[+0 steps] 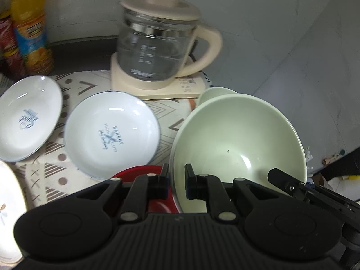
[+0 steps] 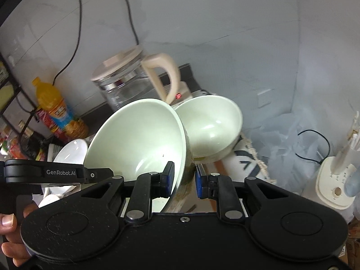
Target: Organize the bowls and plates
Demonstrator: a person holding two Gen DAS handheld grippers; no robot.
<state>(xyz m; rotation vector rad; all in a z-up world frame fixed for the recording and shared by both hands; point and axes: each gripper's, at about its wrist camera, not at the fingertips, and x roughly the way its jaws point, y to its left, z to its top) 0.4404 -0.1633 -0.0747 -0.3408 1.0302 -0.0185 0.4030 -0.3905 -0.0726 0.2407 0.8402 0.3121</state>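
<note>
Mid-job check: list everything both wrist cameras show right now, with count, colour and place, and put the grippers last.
Large bowl: 1, pale green, tilted, its rim between both grippers' fingers.
Second bowl: 1, pale green, behind the large bowl near the kettle.
Printed plates: 2, white with blue lettering, on the patterned cloth.
Red dish: 1, partly hidden by the left gripper.
Patterned plate: 1, white, at the left edge.
Kettle: 1, glass with cream lid, handle and base, at the back.
Juice bottle: 1, orange, back left.
Fan base: 1, white, on the floor, right.
Left gripper: black, rim in its gap.
Right gripper: black, straddling the rim.
</note>
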